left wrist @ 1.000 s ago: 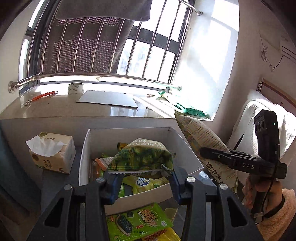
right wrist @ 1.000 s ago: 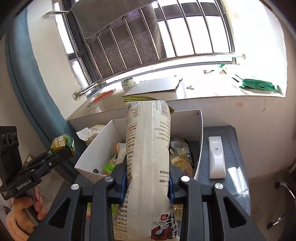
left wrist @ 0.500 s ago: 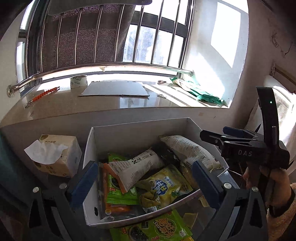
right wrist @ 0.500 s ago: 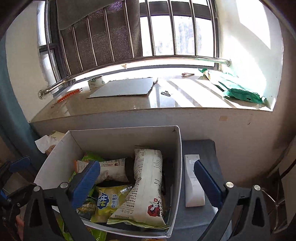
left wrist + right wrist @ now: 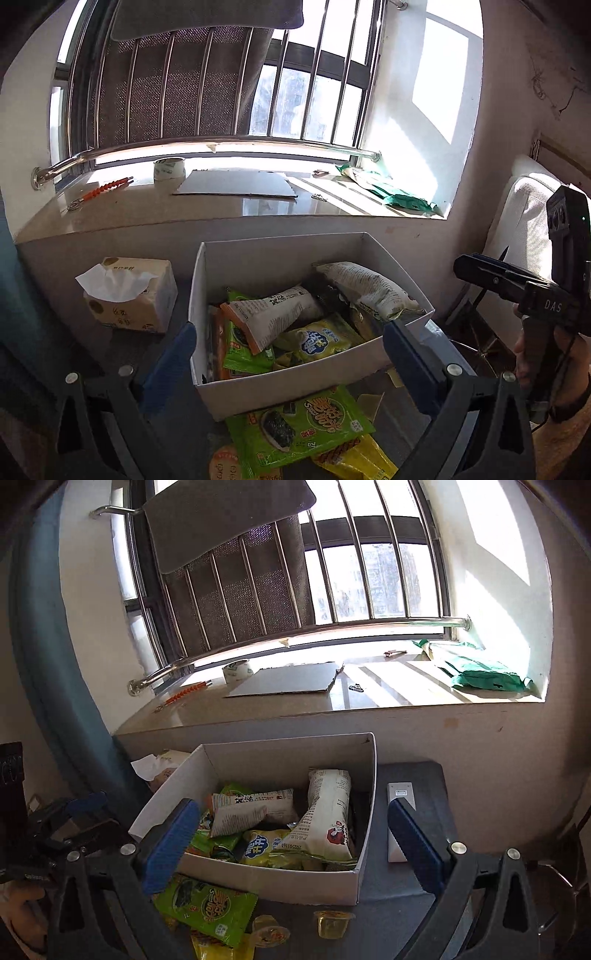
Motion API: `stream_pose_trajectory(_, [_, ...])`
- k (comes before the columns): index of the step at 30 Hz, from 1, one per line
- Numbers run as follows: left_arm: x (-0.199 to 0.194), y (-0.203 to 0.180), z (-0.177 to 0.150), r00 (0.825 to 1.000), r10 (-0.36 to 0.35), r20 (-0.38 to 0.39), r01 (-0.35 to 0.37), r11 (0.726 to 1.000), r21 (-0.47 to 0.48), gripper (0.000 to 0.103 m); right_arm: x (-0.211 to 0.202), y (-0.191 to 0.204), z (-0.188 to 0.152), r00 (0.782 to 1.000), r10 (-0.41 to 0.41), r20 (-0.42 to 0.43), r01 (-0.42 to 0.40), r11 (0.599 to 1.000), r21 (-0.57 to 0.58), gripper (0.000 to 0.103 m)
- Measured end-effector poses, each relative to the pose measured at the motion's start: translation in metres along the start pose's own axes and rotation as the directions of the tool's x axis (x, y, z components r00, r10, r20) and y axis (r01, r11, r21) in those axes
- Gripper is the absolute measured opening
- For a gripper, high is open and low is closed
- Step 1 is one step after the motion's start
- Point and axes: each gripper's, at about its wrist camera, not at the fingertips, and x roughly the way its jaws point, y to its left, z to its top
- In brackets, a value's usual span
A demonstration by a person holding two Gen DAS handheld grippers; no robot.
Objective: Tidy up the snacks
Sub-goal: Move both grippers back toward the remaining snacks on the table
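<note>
Both grippers empty above the snack box

The left gripper [image 5: 288, 354] and right gripper [image 5: 291, 834] gape wide, holding nothing; a white packet [image 5: 327, 823] lies inside the box [image 5: 295, 884].

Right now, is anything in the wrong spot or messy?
Yes. A green seaweed snack bag and two jelly cups lie outside the white box, in front of it. Inside, the bags are piled crookedly on each other.

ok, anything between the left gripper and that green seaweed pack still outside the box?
Nothing visible. The green seaweed pack lies uncovered on the dark surface, against the near wall of the white box. The left gripper, open and empty, hangs just above it. A yellow pack sits partly beneath it.
</note>
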Motion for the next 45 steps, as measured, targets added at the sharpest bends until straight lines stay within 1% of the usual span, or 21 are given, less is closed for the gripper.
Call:
stream_pose_trajectory(6, [-0.03,-0.011,-0.036,0.999,-0.035,0.008,0.035,0.999,-0.005,0.103,-0.036,0.008,-0.04,0.998,0.047,0.034,-0.046,0.999,-0.01,0.103])
stream_pose_trajectory(9, [-0.041,-0.015,-0.061,1.0,-0.014,0.012,0.014,1.0,-0.007,0.103,-0.046,0.013,-0.066,0.992,0.124,-0.007,-0.124,0.992,-0.018,0.103])
stream_pose_trajectory(10, [-0.044,-0.015,-0.072,1.0,-0.017,0.012,0.017,1.0,-0.018,0.103,-0.049,0.014,-0.076,0.99,0.137,-0.013,-0.137,0.99,-0.022,0.103])
stream_pose_trajectory(12, [-0.046,-0.016,-0.092,0.999,-0.04,-0.017,0.039,0.998,-0.041,0.103,-0.057,0.016,-0.098,0.992,0.129,-0.009,-0.129,0.991,-0.017,0.103])
stream_pose_trajectory(15, [-0.05,-0.018,-0.116,0.999,-0.038,-0.033,0.035,0.995,-0.095,0.103,-0.063,0.014,-0.129,0.993,0.113,-0.022,-0.112,0.994,0.019,0.103])
stream_pose_trajectory(18, [-0.052,-0.023,-0.138,0.996,-0.071,-0.057,0.063,0.99,-0.13,0.103,-0.068,0.009,-0.152,0.988,0.146,-0.051,-0.141,0.987,0.08,0.103])
stream_pose_trajectory(19, [-0.053,-0.026,-0.144,0.995,-0.078,-0.064,0.068,0.988,-0.139,0.103,-0.069,0.009,-0.158,0.988,0.139,-0.062,-0.133,0.987,0.09,0.103])
stream_pose_trajectory(23, [-0.053,-0.037,-0.162,0.99,-0.107,-0.097,0.092,0.984,-0.152,0.103,-0.071,0.012,-0.179,0.988,0.125,-0.086,-0.12,0.991,0.068,0.103])
stream_pose_trajectory(25, [-0.053,-0.042,-0.168,0.989,-0.102,-0.104,0.086,0.986,-0.145,0.103,-0.068,0.015,-0.186,0.987,0.126,-0.103,-0.122,0.992,0.043,0.103])
stream_pose_trajectory(28, [-0.051,-0.045,-0.172,0.99,-0.08,-0.113,0.065,0.989,-0.135,0.103,-0.059,0.018,-0.191,0.986,0.107,-0.129,-0.107,0.994,0.008,0.103])
stream_pose_trajectory(31, [-0.05,-0.046,-0.175,0.988,-0.094,-0.119,0.078,0.987,-0.138,0.103,-0.047,0.021,-0.189,0.986,0.09,-0.143,-0.098,0.994,-0.052,0.103])
stream_pose_trajectory(32, [-0.05,-0.046,-0.175,0.988,-0.1,-0.117,0.083,0.986,-0.144,0.103,-0.04,0.022,-0.187,0.985,0.068,-0.158,-0.084,0.992,-0.093,0.103])
stream_pose_trajectory(34, [-0.048,-0.044,-0.176,0.986,-0.107,-0.125,0.087,0.984,-0.155,0.103,-0.025,0.025,-0.18,0.986,0.001,-0.164,-0.03,0.985,-0.173,0.103])
stream_pose_trajectory(35, [-0.048,-0.043,-0.176,0.986,-0.107,-0.125,0.086,0.984,-0.157,0.103,-0.017,0.026,-0.177,0.986,-0.012,-0.168,-0.022,0.98,-0.2,0.103])
stream_pose_trajectory(38, [-0.05,-0.041,-0.177,0.987,-0.108,-0.122,0.088,0.983,-0.162,0.103,0.01,0.026,-0.166,0.979,0.005,-0.205,-0.052,0.972,-0.228,0.103])
stream_pose_trajectory(40, [-0.049,-0.038,-0.179,0.987,-0.094,-0.127,0.072,0.983,-0.168,0.103,0.026,0.025,-0.161,0.974,0.022,-0.224,-0.073,0.973,-0.219,0.103])
stream_pose_trajectory(41, [-0.05,-0.036,-0.18,0.988,-0.089,-0.124,0.067,0.982,-0.175,0.103,0.036,0.024,-0.158,0.968,0.039,-0.247,-0.093,0.973,-0.209,0.103])
stream_pose_trajectory(43, [-0.051,-0.031,-0.181,0.989,-0.084,-0.119,0.059,0.978,-0.2,0.103,0.053,0.025,-0.156,0.958,0.032,-0.285,-0.097,0.971,-0.218,0.103])
stream_pose_trajectory(45, [-0.05,-0.027,-0.18,0.989,-0.089,-0.117,0.062,0.974,-0.22,0.103,0.065,0.026,-0.155,0.955,0.032,-0.295,-0.105,0.967,-0.234,0.103])
